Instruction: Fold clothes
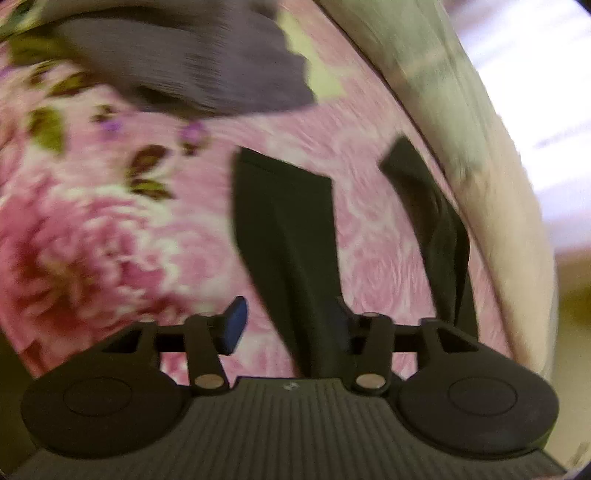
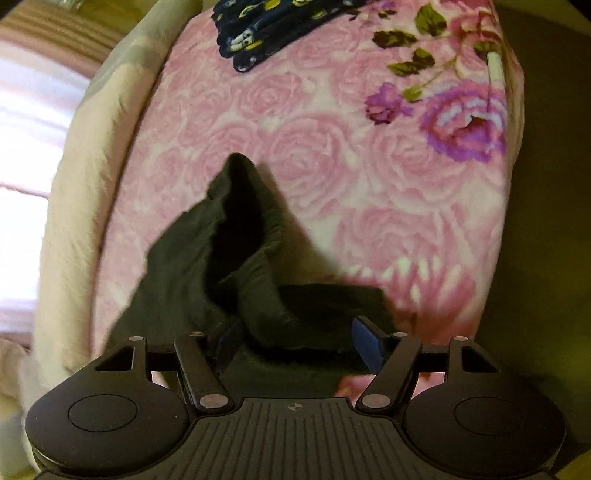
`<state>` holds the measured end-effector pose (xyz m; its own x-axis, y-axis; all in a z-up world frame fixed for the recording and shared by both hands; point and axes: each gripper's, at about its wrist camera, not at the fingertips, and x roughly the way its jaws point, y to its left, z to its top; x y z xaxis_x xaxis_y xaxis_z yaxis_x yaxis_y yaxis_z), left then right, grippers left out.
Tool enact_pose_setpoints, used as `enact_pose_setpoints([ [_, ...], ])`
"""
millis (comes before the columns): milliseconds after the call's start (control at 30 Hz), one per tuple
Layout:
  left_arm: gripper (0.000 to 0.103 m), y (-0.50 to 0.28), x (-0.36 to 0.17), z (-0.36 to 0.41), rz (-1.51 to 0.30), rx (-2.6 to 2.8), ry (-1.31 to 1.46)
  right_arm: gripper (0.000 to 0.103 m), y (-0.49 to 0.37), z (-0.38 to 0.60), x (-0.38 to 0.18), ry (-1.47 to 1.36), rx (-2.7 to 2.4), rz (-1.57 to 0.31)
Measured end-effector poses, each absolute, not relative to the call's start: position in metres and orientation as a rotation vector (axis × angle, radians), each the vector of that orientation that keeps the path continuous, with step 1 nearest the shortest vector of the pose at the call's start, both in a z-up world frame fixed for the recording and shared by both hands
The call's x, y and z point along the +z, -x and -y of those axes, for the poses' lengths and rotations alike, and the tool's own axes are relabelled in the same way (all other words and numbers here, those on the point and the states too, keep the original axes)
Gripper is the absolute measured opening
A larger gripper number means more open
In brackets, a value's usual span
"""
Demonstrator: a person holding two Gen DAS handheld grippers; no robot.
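A black garment lies on the pink rose-patterned blanket (image 1: 110,229). In the left wrist view it shows as two dark strips, one in the middle (image 1: 284,229) and one to the right (image 1: 439,229). My left gripper (image 1: 290,325) is open, and the middle strip runs between its blue pads, close to the right one. In the right wrist view the black garment (image 2: 243,266) is bunched and partly raised. My right gripper (image 2: 295,345) is open above it, with cloth spread between its fingers. The image is blurred.
A grey-purple garment (image 1: 192,62) lies at the far side of the blanket. A dark blue flowered garment (image 2: 258,33) rests at the far end. A white stick-like object (image 2: 495,70) lies near the right edge. A cream sheet (image 2: 92,166) borders the blanket (image 2: 369,166).
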<state>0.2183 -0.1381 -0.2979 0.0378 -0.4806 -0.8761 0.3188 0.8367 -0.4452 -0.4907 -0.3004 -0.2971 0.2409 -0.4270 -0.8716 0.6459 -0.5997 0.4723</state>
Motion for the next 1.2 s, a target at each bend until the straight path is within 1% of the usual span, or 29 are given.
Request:
enact_pose_setpoints([
  [67,0.051,-0.217,-0.307,0.170,-1.401,-0.669,0.070,0.069,0.491,0.294,-0.309,-1.600,-1.528,-0.234],
  [100,0.055,-0.216,-0.311,0.183,-1.402,-0.682,0.046,0.069,0.491,0.292,-0.312,-1.584,-1.529,-0.241],
  [133,0.056,-0.214,-0.315,0.197,-1.404,-0.693,0.023,0.069,0.491,0.291,-0.313,-1.549,-1.522,-0.254],
  [233,0.057,-0.211,-0.332,0.232,-1.403,-0.719,-0.032,0.069,0.487,0.288,-0.306,-1.416,-1.475,-0.296],
  [300,0.058,-0.207,-0.346,0.254,-1.397,-0.728,-0.073,0.069,0.482,0.284,-0.297,-1.307,-1.420,-0.360],
  [400,0.058,-0.202,-0.370,0.282,-1.386,-0.720,-0.154,0.069,0.468,0.278,-0.288,-1.115,-1.299,-0.505],
  [600,0.057,-0.190,-0.402,0.312,-1.342,-0.714,-0.343,0.070,0.434,0.280,-0.320,-0.847,-1.180,-0.805],
  [633,0.055,-0.187,-0.402,0.314,-1.322,-0.725,-0.387,0.070,0.430,0.281,-0.328,-0.805,-1.184,-0.849],
  [667,0.043,-0.182,-0.402,0.315,-1.301,-0.736,-0.433,0.070,0.429,0.282,-0.332,-0.775,-1.182,-0.866],
  [700,0.024,-0.178,-0.401,0.316,-1.278,-0.747,-0.479,0.069,0.428,0.283,-0.336,-0.747,-1.179,-0.877],
  [733,0.014,-0.178,-0.400,0.313,-1.269,-0.757,-0.506,0.064,0.429,0.286,-0.336,-0.750,-1.172,-0.867],
  [767,0.002,-0.178,-0.399,0.309,-1.260,-0.767,-0.531,0.051,0.432,0.288,-0.336,-0.758,-1.163,-0.852],
  [800,0.000,-0.182,-0.396,0.301,-1.276,-0.780,-0.500,0.027,0.436,0.292,-0.334,-0.779,-1.150,-0.835],
  [833,0.000,-0.186,-0.390,0.292,-1.290,-0.775,-0.470,0.026,0.440,0.295,-0.332,-0.803,-1.136,-0.817],
  [933,0.000,-0.192,-0.363,0.261,-1.250,-0.814,-0.383,0.021,0.454,0.305,-0.325,-0.871,-1.096,-0.767],
  [1033,0.000,-0.196,-0.353,0.206,-1.238,-0.698,-0.379,0.020,0.468,0.311,-0.319,-0.937,-1.058,-0.717],
  [1100,0.003,-0.199,-0.346,0.169,-1.230,-0.617,-0.378,0.020,0.474,0.313,-0.316,-0.981,-1.034,-0.691],
  [1200,0.003,-0.203,-0.336,0.114,-1.215,-0.497,-0.376,0.020,0.482,0.314,-0.317,-1.091,-0.959,-0.679],
])
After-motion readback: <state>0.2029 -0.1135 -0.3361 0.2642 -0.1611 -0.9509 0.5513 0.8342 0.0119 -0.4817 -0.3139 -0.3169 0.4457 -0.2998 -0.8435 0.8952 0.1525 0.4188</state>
